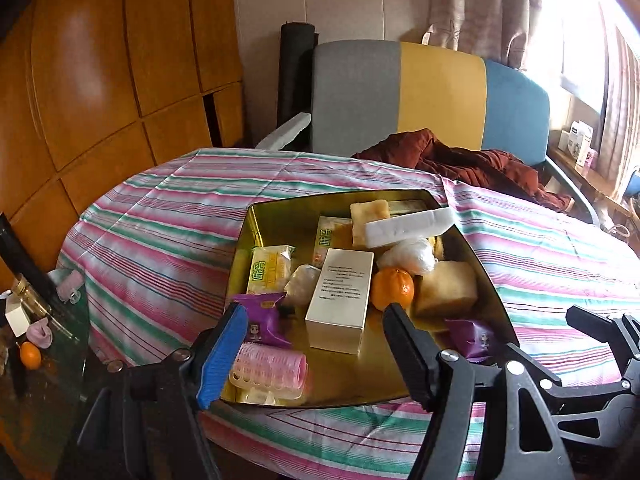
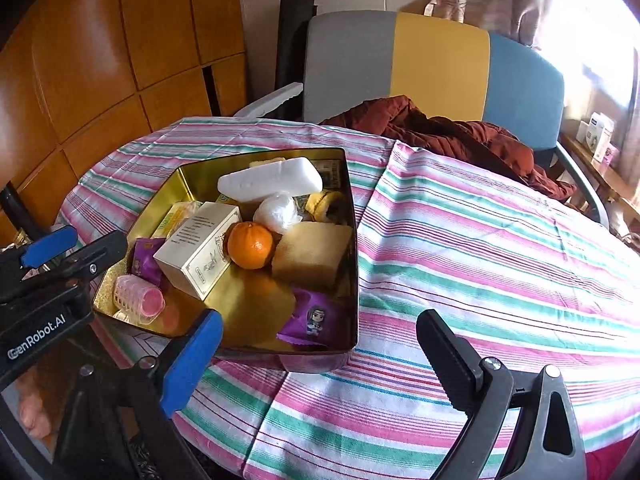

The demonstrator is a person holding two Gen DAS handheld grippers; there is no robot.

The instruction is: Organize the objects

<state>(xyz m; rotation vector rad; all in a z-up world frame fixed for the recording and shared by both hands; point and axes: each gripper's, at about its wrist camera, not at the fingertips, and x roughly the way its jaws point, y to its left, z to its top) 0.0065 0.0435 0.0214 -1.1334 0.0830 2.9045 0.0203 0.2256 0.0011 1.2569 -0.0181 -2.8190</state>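
A gold tin point(image 1: 256, 216) point(image 2: 354, 240) sits on the striped tablecloth, full of small things. Among them are a white box point(image 1: 340, 296) point(image 2: 200, 248), an orange point(image 1: 392, 288) point(image 2: 250, 245), a pink hair roller point(image 1: 268, 364) point(image 2: 140, 296), purple packets point(image 1: 264, 320) point(image 2: 316, 320), a white foam block point(image 1: 408, 226) point(image 2: 272, 178) and a yellow sponge block point(image 1: 444, 288) point(image 2: 312, 252). My left gripper point(image 1: 314, 308) hovers open over the tin's near edge, holding nothing. My right gripper point(image 2: 320, 316) is open and empty above the tin's near right corner.
A chair point(image 2: 436, 60) with a grey, yellow and blue back stands behind the table, a dark red jacket point(image 2: 452, 132) draped over it. Wooden cabinets point(image 1: 100, 80) fill the left. A low glass stand at far left holds another orange point(image 1: 30, 355) and a pink roller point(image 1: 70, 284).
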